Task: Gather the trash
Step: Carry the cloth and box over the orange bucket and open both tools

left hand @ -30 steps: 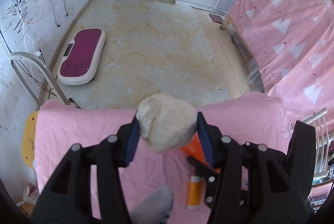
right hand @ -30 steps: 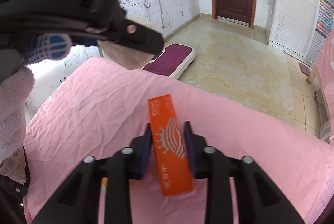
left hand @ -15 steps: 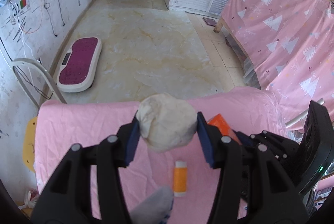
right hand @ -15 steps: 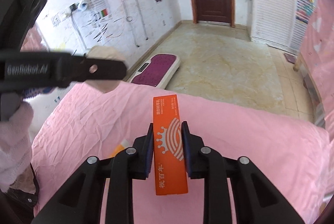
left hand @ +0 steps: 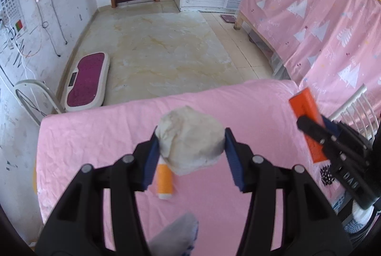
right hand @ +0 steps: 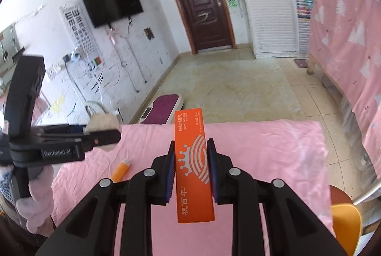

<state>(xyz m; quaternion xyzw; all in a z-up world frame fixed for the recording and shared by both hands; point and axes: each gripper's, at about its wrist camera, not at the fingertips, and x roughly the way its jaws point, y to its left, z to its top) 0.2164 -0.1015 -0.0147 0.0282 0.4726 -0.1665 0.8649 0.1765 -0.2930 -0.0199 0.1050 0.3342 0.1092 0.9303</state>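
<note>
Above pink-covered table [left hand: 100, 134], crumpled paper wad [left hand: 190, 141], likely light and squashy, pinched mid-body in half-open left gripper [left hand: 190, 151]; stiff orange carton [right hand: 193, 160] clamped across its sides by narrowly closed right gripper [right hand: 191, 167].

My two wrist cameras look down along their fingers, close over the pink sheet [left hand: 250, 113], both facing the door [right hand: 202, 3].
</note>
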